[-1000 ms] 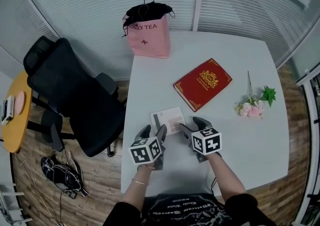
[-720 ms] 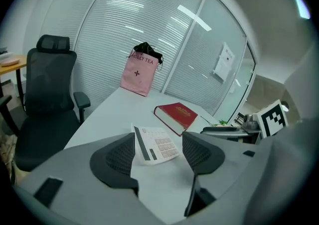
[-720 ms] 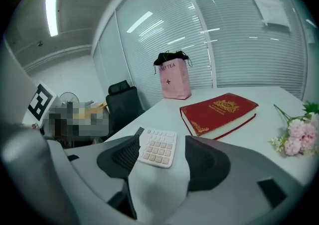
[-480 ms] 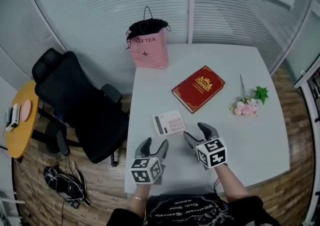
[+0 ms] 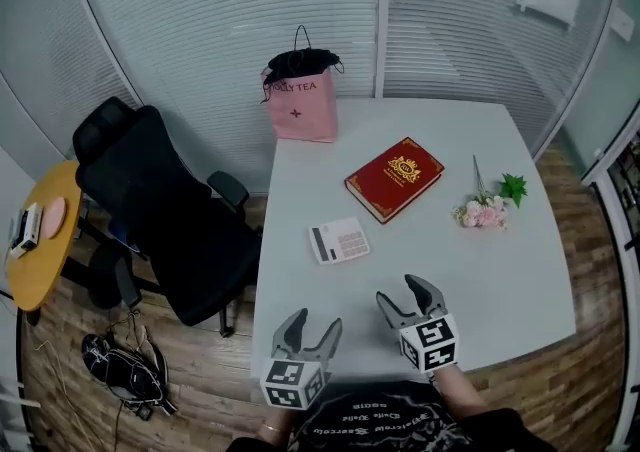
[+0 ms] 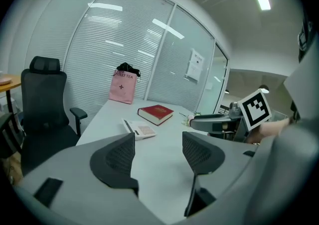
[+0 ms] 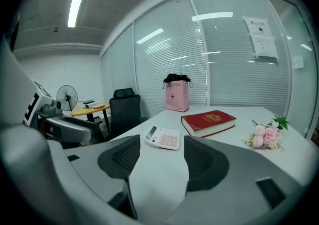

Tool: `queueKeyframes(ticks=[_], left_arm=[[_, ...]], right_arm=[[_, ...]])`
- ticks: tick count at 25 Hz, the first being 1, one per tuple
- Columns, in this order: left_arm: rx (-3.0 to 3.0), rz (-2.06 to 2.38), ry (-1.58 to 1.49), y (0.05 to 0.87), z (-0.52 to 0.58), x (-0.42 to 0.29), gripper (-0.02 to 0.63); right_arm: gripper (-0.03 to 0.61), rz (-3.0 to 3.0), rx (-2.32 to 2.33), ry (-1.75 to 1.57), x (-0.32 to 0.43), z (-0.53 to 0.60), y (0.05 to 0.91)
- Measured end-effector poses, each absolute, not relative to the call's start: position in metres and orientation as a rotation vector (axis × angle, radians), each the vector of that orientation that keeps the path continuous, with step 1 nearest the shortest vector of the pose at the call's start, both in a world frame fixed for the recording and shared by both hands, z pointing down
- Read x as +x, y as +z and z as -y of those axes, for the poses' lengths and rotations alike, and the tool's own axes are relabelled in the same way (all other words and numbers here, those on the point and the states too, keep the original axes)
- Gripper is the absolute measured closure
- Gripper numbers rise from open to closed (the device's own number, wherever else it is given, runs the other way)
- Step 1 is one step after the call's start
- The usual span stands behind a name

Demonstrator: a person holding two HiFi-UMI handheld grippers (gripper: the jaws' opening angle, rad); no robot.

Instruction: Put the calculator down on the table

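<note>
The white calculator (image 5: 339, 240) lies flat on the white table (image 5: 520, 270), left of centre; it also shows ahead of the jaws as calculator (image 6: 140, 129) and calculator (image 7: 163, 138). My left gripper (image 5: 307, 331) hovers at the table's near edge, open and empty, well short of the calculator. My right gripper (image 5: 404, 297) sits beside it, also open and empty. In the left gripper view the left gripper (image 6: 158, 153) frames bare table; in the right gripper view the right gripper (image 7: 161, 159) does the same.
A red book (image 5: 394, 177) lies behind the calculator. Pink flowers (image 5: 486, 208) rest at the right. A pink paper bag (image 5: 300, 100) stands at the far left corner. A black office chair (image 5: 165, 215) is left of the table, with a round orange table (image 5: 38, 240) beyond it.
Both grippers have drawn back toward the near edge, away from the calculator, which stays lying on the table. The head view has shifted, so the table sits a little farther off.
</note>
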State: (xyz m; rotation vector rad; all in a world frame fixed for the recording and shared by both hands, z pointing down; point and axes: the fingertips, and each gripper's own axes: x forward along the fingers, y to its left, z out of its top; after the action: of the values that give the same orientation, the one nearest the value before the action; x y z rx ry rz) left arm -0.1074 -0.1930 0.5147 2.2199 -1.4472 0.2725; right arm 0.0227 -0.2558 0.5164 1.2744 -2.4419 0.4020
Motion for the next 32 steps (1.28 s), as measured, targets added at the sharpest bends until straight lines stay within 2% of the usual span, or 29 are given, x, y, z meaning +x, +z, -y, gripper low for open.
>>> queueKeyframes(ticks=[14, 17, 20, 23, 25, 32], left_arm=[[2.215, 1.478, 0.28, 0.525, 0.16, -0.116, 0.313], [2.231, 1.485, 0.262, 0.518, 0.162, -0.114, 0.315], [2.262, 1.489, 0.286, 0.518, 0.161, -0.108, 0.385], [2.283, 1.549, 0.404, 0.527, 0.159, -0.109, 0.517], [2.278, 1.546, 0.422, 0.531, 0.158, -0.108, 0.576], [2.25, 1.51, 0.409, 0.537, 0.158, -0.104, 0.594]], right_arm=[[0.305, 2.395, 1.235, 0.308, 0.018, 0.198, 0.529], [0.34, 2.401, 1.22, 0.29, 0.015, 0.194, 0.526], [0.434, 2.422, 1.215, 0.271, 0.013, 0.192, 0.522], [0.546, 2.428, 1.149, 0.248, 0.006, 0.186, 0.528], [0.566, 2.422, 1.124, 0.241, 0.001, 0.182, 0.529], [0.571, 2.437, 1.189, 0.106, 0.004, 0.183, 0.518]])
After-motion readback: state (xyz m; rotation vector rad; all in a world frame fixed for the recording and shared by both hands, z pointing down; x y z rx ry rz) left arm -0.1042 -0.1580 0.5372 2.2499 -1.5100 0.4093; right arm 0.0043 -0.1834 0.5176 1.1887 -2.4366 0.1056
